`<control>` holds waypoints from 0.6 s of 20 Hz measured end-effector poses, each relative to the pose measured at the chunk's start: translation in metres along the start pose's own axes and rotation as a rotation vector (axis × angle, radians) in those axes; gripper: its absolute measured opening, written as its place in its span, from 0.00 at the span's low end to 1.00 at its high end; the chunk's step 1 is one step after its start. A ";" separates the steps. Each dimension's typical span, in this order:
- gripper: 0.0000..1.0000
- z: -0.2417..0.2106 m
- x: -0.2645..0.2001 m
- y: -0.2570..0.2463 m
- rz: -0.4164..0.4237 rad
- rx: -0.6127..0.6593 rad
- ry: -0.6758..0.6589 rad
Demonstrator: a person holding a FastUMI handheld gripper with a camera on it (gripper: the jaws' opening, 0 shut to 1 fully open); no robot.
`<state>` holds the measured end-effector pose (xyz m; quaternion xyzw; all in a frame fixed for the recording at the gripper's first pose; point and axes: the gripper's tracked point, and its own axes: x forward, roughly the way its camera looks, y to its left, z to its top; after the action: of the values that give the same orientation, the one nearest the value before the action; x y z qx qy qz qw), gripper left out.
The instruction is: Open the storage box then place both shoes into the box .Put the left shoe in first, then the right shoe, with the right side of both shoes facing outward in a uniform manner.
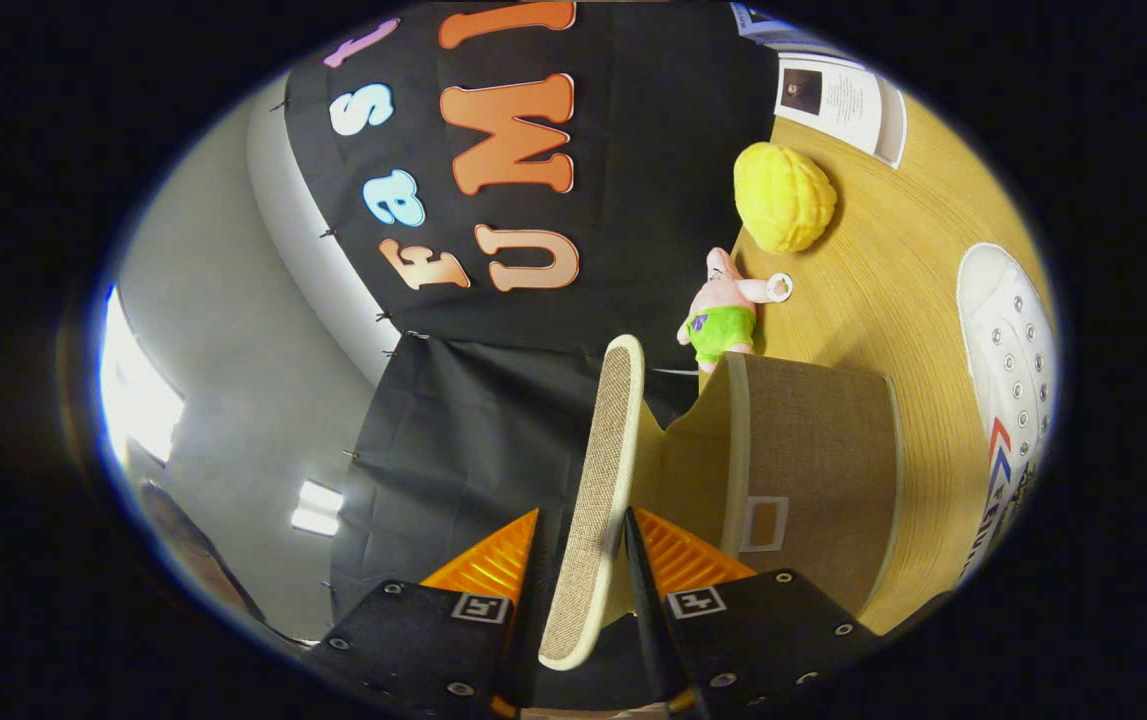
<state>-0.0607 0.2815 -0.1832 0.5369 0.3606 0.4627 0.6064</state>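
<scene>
Storage box (813, 470) lid (598, 480) is swinging open, pinched in my gripper (583, 560), while both shoes are still waiting outside.

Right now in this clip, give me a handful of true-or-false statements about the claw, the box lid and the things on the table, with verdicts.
1. The claw holds the box lid between its fingers. True.
2. The storage box is closed. False: the lid is swung away from the box.
3. A white shoe is already inside the box. False: it lies on the wooden table beyond the box.
4. A yellow plush toy lies on the table. True.
5. The pink plush figure wears green. True.
</scene>
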 end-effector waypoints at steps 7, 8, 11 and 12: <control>0.03 -0.018 0.032 0.027 -0.213 -0.083 -0.072; 0.02 -0.021 0.036 0.033 -0.234 -0.081 -0.084; 0.01 -0.024 0.048 0.044 -0.321 -0.120 -0.132; 0.01 -0.024 0.052 0.049 -0.341 -0.138 -0.143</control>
<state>-0.0753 0.3387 -0.1358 0.4565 0.3696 0.3377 0.7355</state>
